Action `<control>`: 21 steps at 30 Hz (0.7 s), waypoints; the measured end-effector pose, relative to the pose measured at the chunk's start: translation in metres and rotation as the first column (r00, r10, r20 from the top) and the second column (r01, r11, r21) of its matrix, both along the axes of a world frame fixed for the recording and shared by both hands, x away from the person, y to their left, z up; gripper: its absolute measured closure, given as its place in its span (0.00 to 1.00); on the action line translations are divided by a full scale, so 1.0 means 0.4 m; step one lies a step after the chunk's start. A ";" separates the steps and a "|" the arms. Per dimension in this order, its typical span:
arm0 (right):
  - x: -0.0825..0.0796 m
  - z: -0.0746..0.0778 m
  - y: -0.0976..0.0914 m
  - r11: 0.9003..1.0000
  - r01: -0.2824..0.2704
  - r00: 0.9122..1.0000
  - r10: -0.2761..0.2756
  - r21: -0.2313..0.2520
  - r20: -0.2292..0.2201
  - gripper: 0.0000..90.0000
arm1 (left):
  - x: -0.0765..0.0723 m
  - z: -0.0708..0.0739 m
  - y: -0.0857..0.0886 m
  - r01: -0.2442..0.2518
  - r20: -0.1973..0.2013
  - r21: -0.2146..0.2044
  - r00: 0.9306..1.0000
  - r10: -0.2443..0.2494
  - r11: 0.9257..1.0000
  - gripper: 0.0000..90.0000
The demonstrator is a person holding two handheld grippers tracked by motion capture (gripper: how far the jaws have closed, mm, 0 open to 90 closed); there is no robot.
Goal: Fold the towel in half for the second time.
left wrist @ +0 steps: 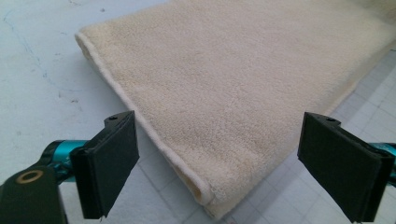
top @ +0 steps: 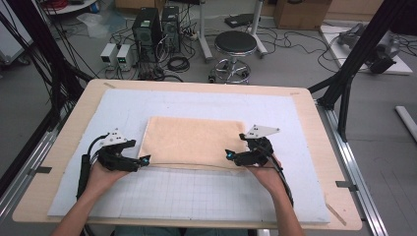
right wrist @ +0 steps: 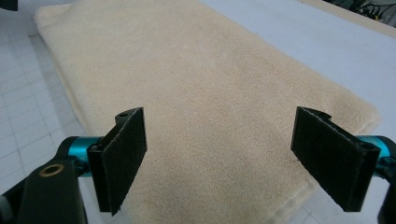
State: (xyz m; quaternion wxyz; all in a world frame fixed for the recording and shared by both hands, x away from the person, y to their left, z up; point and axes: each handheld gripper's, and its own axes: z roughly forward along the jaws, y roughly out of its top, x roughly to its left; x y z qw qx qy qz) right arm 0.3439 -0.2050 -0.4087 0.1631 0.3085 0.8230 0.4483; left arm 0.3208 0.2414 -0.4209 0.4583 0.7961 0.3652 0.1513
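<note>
Bench (top: pixel 59 162) of pale wood carries a white gridded mat (top: pixel 196 196) that covers most of its top, and a folded cream towel (top: pixel 194 140) lies flat on the middle of that mat, nearer the far edge than the near one. The towel's near fold runs parallel to the bench's near edge.

The left gripper (top: pixel 145 160) sits at the towel's near left corner, held in the person's left hand (top: pixel 101 177); in the left gripper view its black jaws stand wide apart, one on each side of that corner, with the towel (left wrist: pixel 224 88) between them and neither pad pressing on it. The right gripper (top: pixel 228 155) sits at the towel's near right corner, in the right hand (top: pixel 268 174); in the right gripper view its jaws are likewise spread wide over the towel (right wrist: pixel 196 102), clear of the cloth. Nothing is clamped in either tool.

Beyond the bench's far edge the grey floor holds a round black stool (top: pixel 235 44), two dark computer towers (top: pixel 156 27) with loose cables around them, and cardboard boxes (top: pixel 301 12). Black frame struts (top: pixel 354 64) rise past the bench's far right corner.
</note>
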 end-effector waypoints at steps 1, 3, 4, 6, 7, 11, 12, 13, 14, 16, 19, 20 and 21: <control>-0.003 0.000 -0.002 1.000 0.002 1.000 -0.002 0.000 0.011 0.20 | -0.002 0.000 0.000 -0.007 0.000 -0.002 1.000 0.007 1.000 0.12; -0.008 -0.001 -0.009 1.000 0.011 1.000 -0.011 0.001 0.008 0.19 | -0.005 0.000 0.004 -0.005 0.002 0.004 1.000 0.005 1.000 0.12; -0.011 -0.001 -0.012 1.000 0.015 1.000 -0.015 0.000 0.009 0.19 | -0.007 0.000 0.004 -0.004 0.002 0.003 1.000 0.004 1.000 0.12; -0.018 -0.001 -0.020 1.000 0.025 1.000 -0.025 0.001 0.012 0.19 | -0.010 0.001 0.006 -0.005 0.007 0.002 1.000 0.005 1.000 0.11; -0.021 0.001 -0.024 1.000 0.025 1.000 -0.025 0.004 0.012 0.18 | -0.011 0.001 0.007 -0.005 0.009 -0.002 1.000 0.005 1.000 0.11; -0.034 0.004 -0.035 0.999 0.037 0.999 -0.036 -0.002 0.025 0.18 | -0.018 0.002 0.010 -0.005 0.015 0.007 1.000 0.004 1.000 0.10; -0.035 0.004 -0.037 0.999 0.034 0.999 -0.034 0.002 0.028 0.18 | -0.020 0.002 0.011 -0.002 0.017 0.005 1.000 0.002 1.000 0.10; -0.036 0.006 -0.040 0.999 0.034 0.999 -0.034 0.003 0.026 0.18 | -0.021 0.003 0.013 0.000 0.017 0.005 1.000 0.000 1.000 0.10; -0.038 0.007 -0.041 0.999 0.043 0.999 -0.043 0.004 0.024 0.17 | -0.023 0.003 0.014 -0.002 0.021 0.001 1.000 0.002 1.000 0.10; -0.042 0.009 -0.043 0.999 0.047 0.999 -0.047 0.007 0.021 0.15 | -0.026 0.004 0.017 -0.002 0.022 0.002 1.000 0.002 1.000 0.10; -0.046 0.011 -0.046 0.999 0.046 0.999 -0.046 0.006 0.030 0.15 | -0.029 0.005 0.020 0.002 0.024 -0.004 1.000 -0.002 1.000 0.09; -0.048 0.011 -0.047 0.999 0.047 0.998 -0.047 0.004 0.029 0.15 | -0.030 0.006 0.021 0.002 0.026 -0.003 1.000 -0.002 1.000 0.09; -0.050 0.012 -0.049 0.999 0.048 0.998 -0.048 0.003 0.031 0.15 | -0.030 0.006 0.021 0.001 0.026 -0.003 1.000 -0.001 1.000 0.09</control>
